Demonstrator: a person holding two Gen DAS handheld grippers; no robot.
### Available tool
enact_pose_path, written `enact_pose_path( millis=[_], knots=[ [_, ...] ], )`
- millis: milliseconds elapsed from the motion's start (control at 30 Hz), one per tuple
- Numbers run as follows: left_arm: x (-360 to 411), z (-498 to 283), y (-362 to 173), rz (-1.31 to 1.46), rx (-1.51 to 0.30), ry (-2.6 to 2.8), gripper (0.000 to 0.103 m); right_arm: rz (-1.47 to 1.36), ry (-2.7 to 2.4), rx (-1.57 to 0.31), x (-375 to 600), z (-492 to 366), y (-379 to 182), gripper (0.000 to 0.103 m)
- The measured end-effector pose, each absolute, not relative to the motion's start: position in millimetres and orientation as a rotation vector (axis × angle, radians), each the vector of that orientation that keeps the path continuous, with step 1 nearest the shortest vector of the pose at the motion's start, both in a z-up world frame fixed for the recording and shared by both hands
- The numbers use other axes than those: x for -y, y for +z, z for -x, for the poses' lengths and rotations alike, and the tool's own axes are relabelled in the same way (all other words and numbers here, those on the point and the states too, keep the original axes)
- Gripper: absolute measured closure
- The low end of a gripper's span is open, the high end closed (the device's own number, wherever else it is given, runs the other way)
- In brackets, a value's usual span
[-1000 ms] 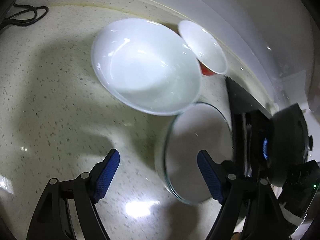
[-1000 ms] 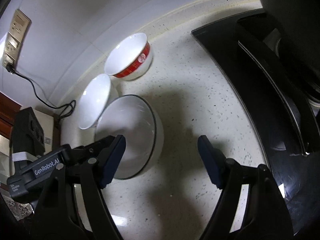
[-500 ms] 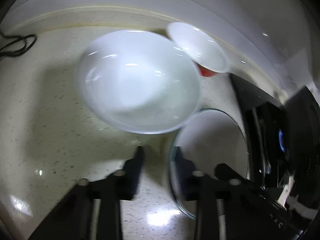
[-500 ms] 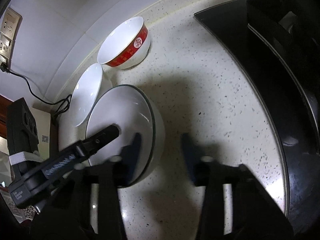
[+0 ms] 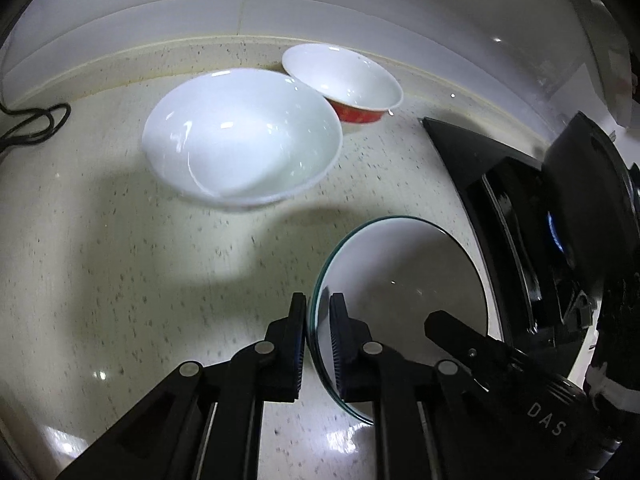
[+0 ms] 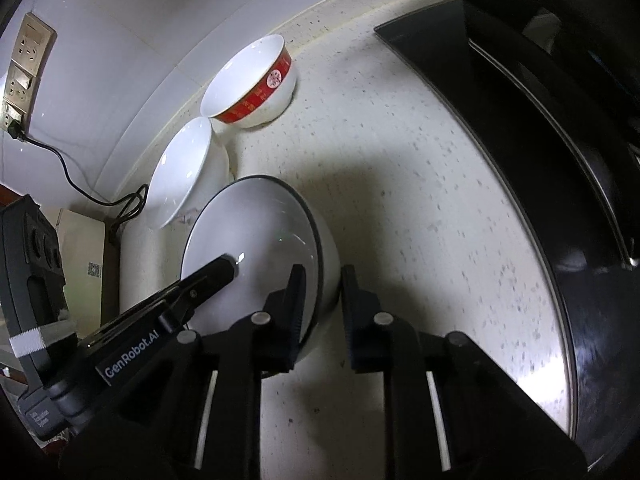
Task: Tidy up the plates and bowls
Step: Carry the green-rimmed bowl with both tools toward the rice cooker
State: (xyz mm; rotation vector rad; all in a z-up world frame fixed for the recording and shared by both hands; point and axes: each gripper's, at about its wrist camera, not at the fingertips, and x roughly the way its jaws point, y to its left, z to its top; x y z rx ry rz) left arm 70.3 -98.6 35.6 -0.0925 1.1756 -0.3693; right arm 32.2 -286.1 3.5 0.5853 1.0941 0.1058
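Both my grippers, left (image 5: 318, 322) and right (image 6: 320, 300), have just closed, apparently clamping opposite rim edges of the near dark-rimmed bowl (image 6: 256, 236) on the counter (image 6: 420, 200), steadying it for lifting.

A pale speckled stone surface (image 5: 120, 260) runs back to a low cream upstand, above which rises a white tiled wall (image 6: 132, 40), and overhead light leaves bright glints and soft shadows on the stone. To one side a glossy black cooktop (image 6: 540, 208) is set into the surface, with a small blue flame (image 5: 557, 236) visible in the left wrist view. On the wall hang beige sockets (image 6: 28, 52), from which a black cable (image 6: 80, 188) trails down to the surface.
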Motion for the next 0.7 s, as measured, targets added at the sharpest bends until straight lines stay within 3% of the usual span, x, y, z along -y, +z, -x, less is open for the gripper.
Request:
enact_pose_path(
  millis=[700],
  knots=[
    [50.1, -25.7, 59.7, 0.123, -1.147, -0.345, 0.091, -0.506, 0.144, -1.088, 239.3, 2.8, 30.2, 0.082]
  ],
)
